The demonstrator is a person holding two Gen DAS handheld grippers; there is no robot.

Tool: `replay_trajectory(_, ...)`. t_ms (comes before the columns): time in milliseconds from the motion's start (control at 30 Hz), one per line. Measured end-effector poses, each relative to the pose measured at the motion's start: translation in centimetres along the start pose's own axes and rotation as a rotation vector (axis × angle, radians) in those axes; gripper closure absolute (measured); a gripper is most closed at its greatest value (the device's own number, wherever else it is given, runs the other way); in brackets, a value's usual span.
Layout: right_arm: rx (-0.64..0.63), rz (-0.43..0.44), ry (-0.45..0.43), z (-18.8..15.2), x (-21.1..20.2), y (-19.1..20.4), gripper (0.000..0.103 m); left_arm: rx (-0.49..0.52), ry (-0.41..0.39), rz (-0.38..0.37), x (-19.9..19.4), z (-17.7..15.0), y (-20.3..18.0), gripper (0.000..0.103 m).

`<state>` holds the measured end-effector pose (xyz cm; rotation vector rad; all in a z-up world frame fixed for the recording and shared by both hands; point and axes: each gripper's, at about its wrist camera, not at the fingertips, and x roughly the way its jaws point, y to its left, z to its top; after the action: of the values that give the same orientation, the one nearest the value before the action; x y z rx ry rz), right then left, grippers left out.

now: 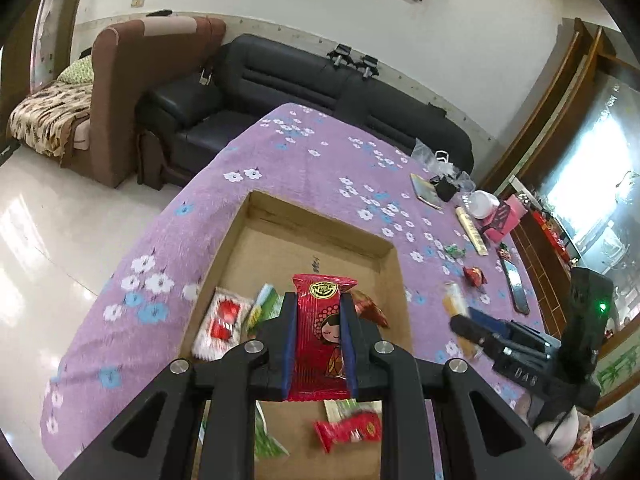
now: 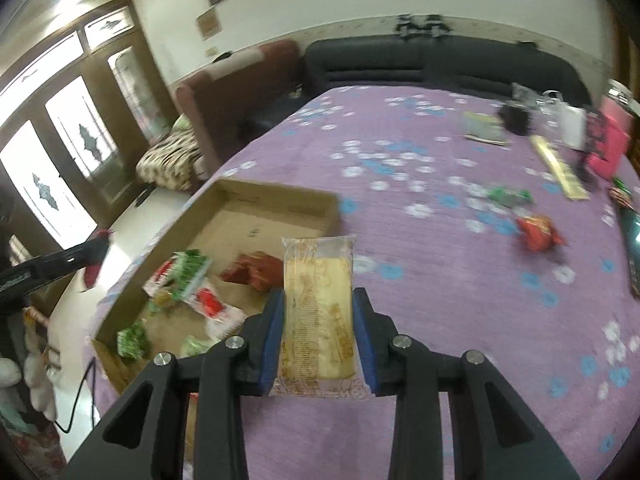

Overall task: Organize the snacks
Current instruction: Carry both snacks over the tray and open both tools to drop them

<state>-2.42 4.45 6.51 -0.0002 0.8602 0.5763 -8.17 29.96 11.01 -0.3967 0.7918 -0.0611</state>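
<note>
My left gripper (image 1: 319, 308) is shut on a red snack packet with a cartoon girl (image 1: 320, 332), held above the shallow cardboard box (image 1: 280, 216). The box holds several red, white and green packets (image 1: 222, 322). My right gripper (image 2: 319, 300) is shut on a pale yellow wafer packet (image 2: 318, 300), over the purple cloth just right of the box (image 2: 248, 194). The right gripper also shows in the left wrist view (image 1: 464, 326). A red candy (image 2: 538, 232) and a green candy (image 2: 510, 196) lie loose on the cloth.
The table has a purple flowered cloth (image 2: 440, 280). At its far right edge lie a book (image 1: 426, 192), a black clip, a white cup (image 1: 482, 204), a pink box (image 2: 610, 140), a long yellow packet (image 2: 558, 166) and a phone (image 1: 516, 286). A black sofa (image 1: 280, 84) stands behind.
</note>
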Motion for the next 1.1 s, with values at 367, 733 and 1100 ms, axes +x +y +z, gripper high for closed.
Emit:
replay_trajectory(367,-0.026,0.034,0.133,4.6,8.9,5.1,0.070,-0.030,0.123,0.080,7.7,3.8,2.7,0.083)
replay_trajectory(733,-0.007,0.058,0.195,6.2,13.8,6.0,0.070,-0.100,0.187,0.094,11.0,4.0,5.2,0.083)
replay_trajectory(1100,-0.030,0.067,0.096,6.1,9.8,5.7,0.066,-0.010,0.020,0.146,5.6,4.4,2.1,0.040)
